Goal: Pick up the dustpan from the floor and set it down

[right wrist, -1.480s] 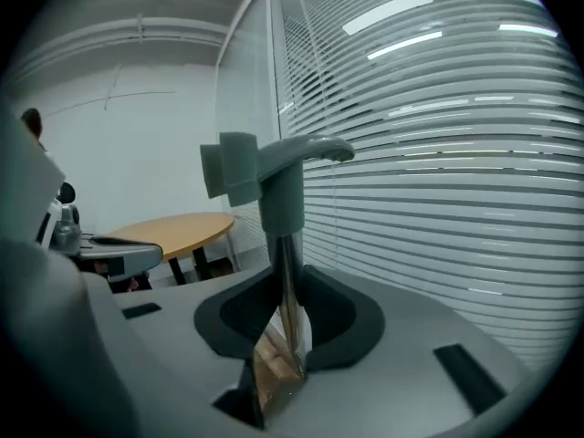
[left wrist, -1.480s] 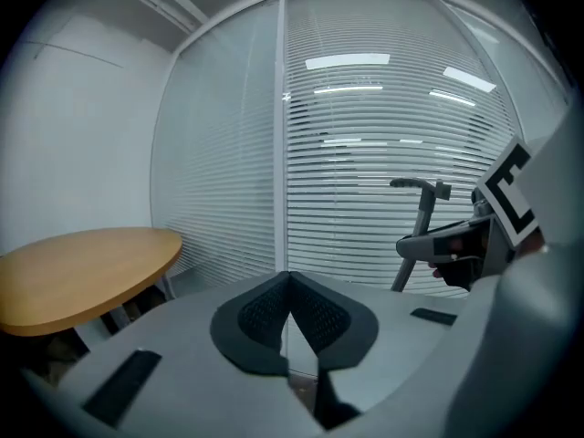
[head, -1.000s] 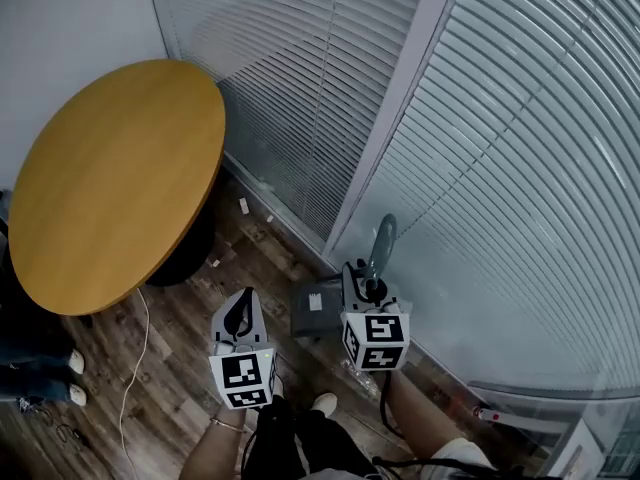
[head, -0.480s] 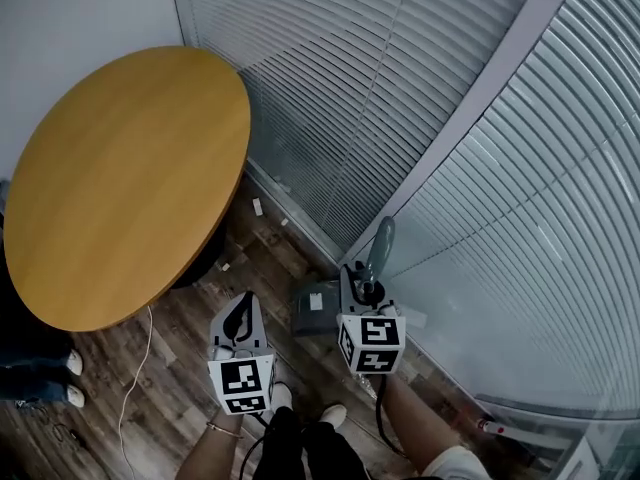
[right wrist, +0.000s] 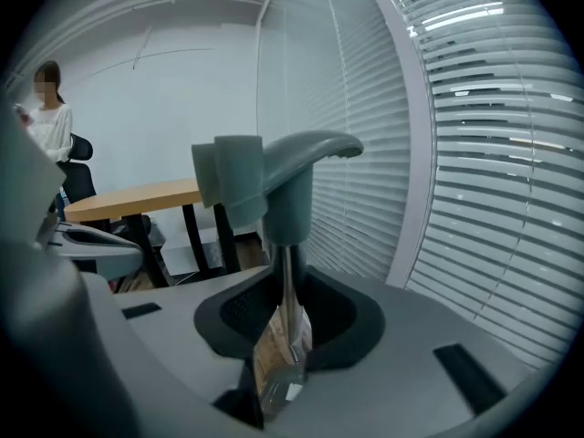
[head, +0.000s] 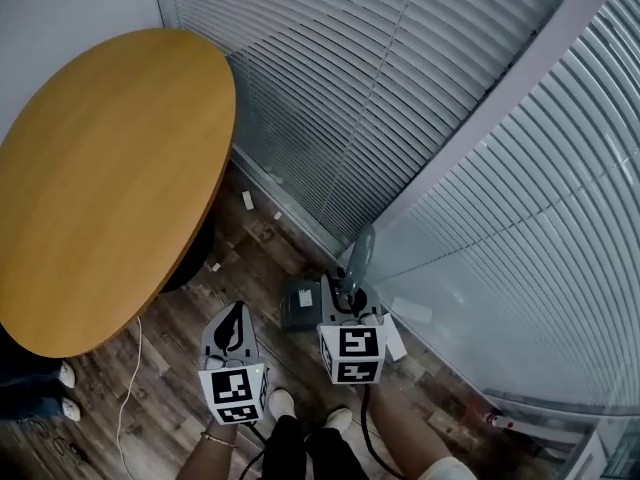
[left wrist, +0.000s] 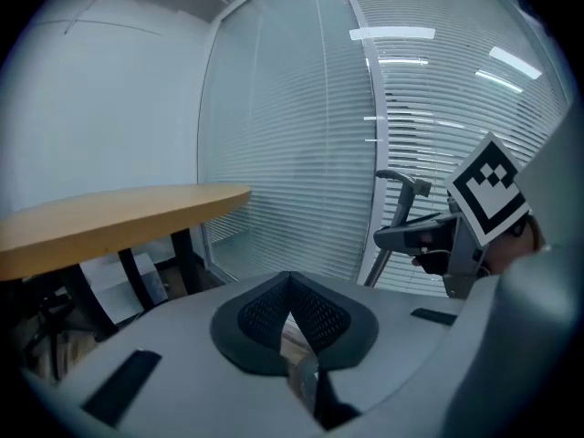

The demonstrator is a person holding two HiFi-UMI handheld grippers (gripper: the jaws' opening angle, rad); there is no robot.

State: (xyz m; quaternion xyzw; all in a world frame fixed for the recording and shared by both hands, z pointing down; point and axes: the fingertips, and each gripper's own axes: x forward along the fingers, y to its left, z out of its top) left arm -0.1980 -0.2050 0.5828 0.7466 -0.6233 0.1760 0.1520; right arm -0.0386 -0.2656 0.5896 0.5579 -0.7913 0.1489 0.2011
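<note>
The dustpan is a dark grey pan (head: 298,304) on a metal shaft with a grey-green handle (head: 360,253). It stands upright, low over the wood floor by the glass wall; I cannot tell whether the pan touches the floor. My right gripper (head: 345,296) is shut on the shaft (right wrist: 286,286), just below the handle's grip (right wrist: 274,176). My left gripper (head: 233,320) hangs to its left, apart from the dustpan. Its jaws meet at the tip (left wrist: 290,287) with nothing between them. From the left gripper view the handle (left wrist: 401,182) shows at the right.
A round wooden table (head: 100,168) fills the left. Glass walls with blinds (head: 400,88) close off the back and right. A white cable (head: 128,388) and paper scraps (head: 247,200) lie on the floor. My shoes (head: 280,403) are below the grippers. A seated person (right wrist: 50,121) is far off.
Both grippers have sunk toward the floor, and the dustpan has come down with the right one. The left gripper stays shut and empty.
</note>
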